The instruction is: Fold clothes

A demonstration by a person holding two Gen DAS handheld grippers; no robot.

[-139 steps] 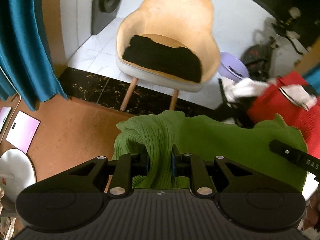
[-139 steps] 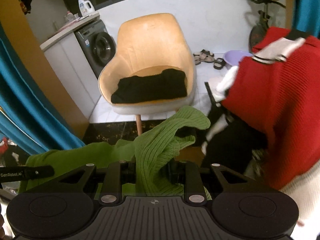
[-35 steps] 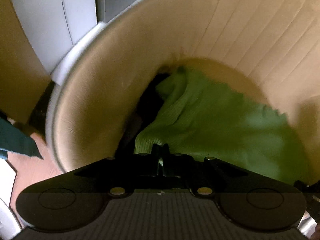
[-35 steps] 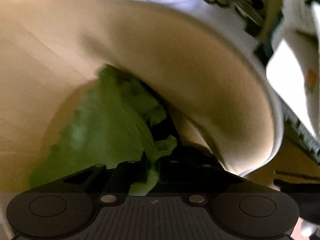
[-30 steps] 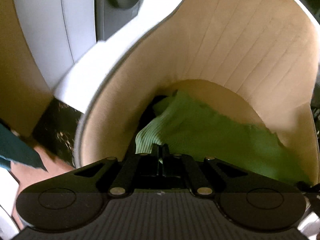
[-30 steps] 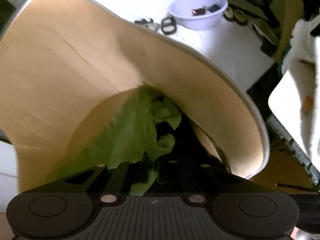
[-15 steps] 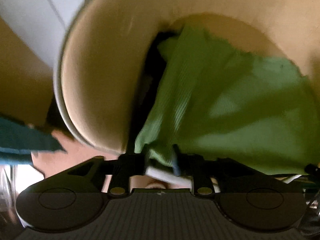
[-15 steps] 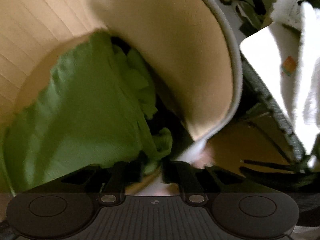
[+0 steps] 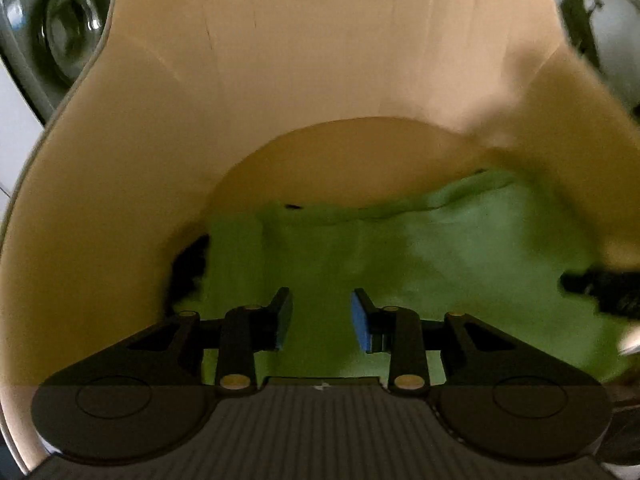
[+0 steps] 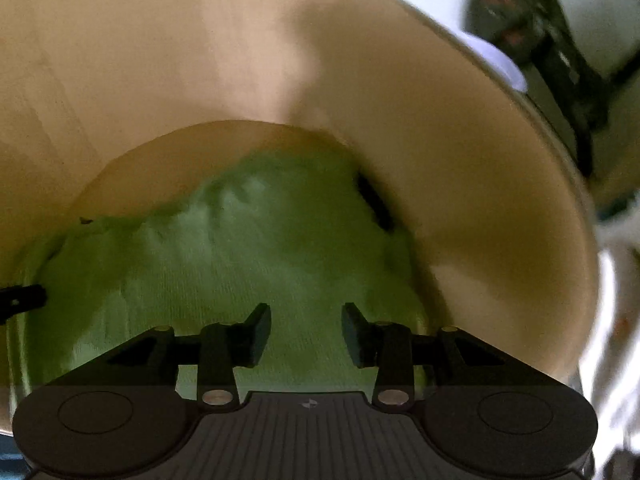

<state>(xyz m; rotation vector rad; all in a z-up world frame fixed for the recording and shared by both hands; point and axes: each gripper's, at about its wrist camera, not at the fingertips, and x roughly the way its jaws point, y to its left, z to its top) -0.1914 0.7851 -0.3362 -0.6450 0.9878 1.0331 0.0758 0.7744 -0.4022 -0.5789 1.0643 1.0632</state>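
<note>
The green ribbed knit sweater (image 9: 420, 272) lies spread flat across the seat of the tan, curved-shell upholstered chair (image 9: 320, 80), covering most of the seat cushion and reaching close to the chair's side walls in both views. In the left wrist view the left gripper (image 9: 321, 318) hangs just above the sweater with its 2 fingers spread apart and nothing between them, the blue pads (image 9: 360, 320) on the inner faces plainly showing; green fabric fills the gap behind them. In the right wrist view the right gripper (image 10: 305, 334) is likewise spread wide over the sweater (image 10: 240, 264), its 2 dark fingers empty and clear of the cloth as far as can be told (the picture is blurred, so light contact cannot be ruled out). A strip of black fabric (image 9: 188, 264) shows at the left edge of the green sweater, tucked against the chair's side wall, and a similar dark sliver (image 10: 374, 200) shows at the sweater's right edge in the right wrist view; what garment it belongs to cannot be told. The far edge of the sweater runs unevenly along the back of the seat, with some rumpling toward its far right corner. Beyond the chair's rim, at upper left in the left wrist view, stands a grey front-loading washing machine (image 9: 60, 32) with its round door facing the camera.
</note>
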